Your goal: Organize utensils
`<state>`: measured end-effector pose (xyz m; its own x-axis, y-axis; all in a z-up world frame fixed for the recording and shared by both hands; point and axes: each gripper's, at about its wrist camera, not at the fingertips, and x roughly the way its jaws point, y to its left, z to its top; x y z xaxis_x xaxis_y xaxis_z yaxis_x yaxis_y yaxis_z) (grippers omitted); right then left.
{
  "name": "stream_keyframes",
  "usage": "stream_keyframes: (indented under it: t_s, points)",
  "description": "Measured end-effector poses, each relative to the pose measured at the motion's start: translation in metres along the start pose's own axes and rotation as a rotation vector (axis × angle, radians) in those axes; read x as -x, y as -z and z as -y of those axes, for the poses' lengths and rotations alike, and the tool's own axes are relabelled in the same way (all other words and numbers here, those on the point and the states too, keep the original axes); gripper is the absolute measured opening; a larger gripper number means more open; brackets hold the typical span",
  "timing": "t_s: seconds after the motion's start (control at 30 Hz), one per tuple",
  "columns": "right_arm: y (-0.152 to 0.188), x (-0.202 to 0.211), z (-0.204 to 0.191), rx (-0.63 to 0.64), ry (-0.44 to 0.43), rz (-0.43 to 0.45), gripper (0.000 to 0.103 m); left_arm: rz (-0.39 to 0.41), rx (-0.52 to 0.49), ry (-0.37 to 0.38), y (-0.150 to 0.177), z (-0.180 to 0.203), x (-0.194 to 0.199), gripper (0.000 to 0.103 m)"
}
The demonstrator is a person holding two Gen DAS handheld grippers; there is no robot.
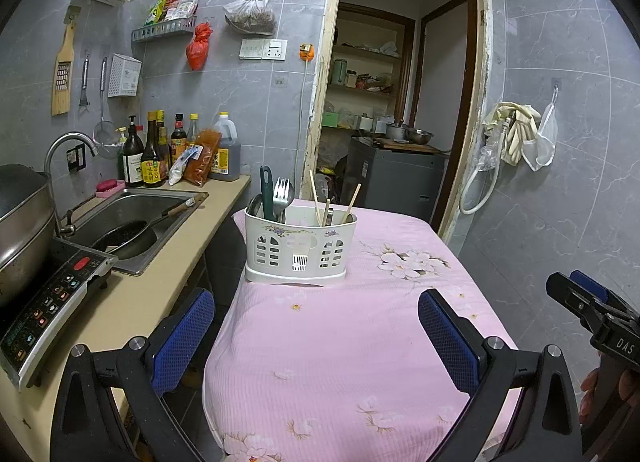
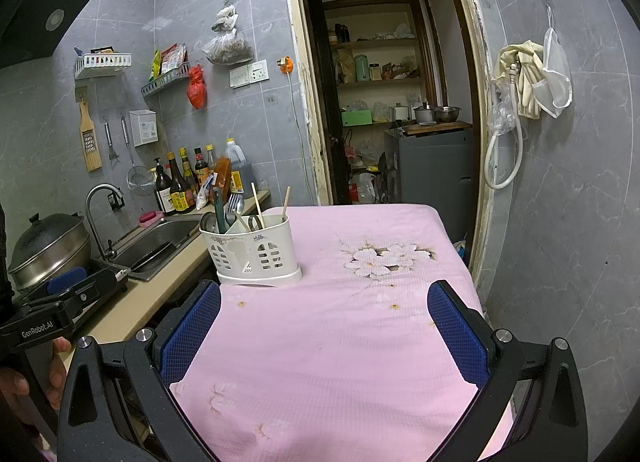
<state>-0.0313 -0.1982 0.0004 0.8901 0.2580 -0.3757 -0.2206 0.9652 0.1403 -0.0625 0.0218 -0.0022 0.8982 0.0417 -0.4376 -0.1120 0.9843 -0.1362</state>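
A white plastic utensil caddy (image 1: 298, 248) (image 2: 254, 248) stands on the pink floral tablecloth (image 1: 352, 342) (image 2: 328, 342), toward its far left side. Its left compartment holds a green-handled tool (image 1: 267, 192), a fork (image 1: 281, 192) and spoons; the right one holds wooden chopsticks (image 1: 316, 198). My left gripper (image 1: 316, 338) hovers open over the near part of the table, empty. My right gripper (image 2: 324, 332) is open and empty too, well short of the caddy. Each gripper shows at the edge of the other's view, held by a hand.
A counter on the left carries a steel sink (image 1: 132, 222) with a black pan, an induction cooker (image 1: 48, 310) with a large pot, and sauce bottles (image 1: 160, 154). An open doorway (image 1: 400, 102) lies behind the table. The tiled wall on the right has hanging gloves (image 1: 516, 134).
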Motion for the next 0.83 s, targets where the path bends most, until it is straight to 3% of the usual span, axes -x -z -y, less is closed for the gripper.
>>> stream_keyframes:
  t_s: [0.53, 0.83]
  points:
    - [0.001, -0.008, 0.0, -0.01, -0.004, -0.025, 0.102, 0.011, -0.002, -0.031, -0.004, -0.01, 0.001, 0.103]
    - [0.002, -0.024, -0.001, -0.018, -0.002, -0.054, 0.102, -0.01, -0.011, -0.041, -0.008, -0.013, -0.019, 0.103]
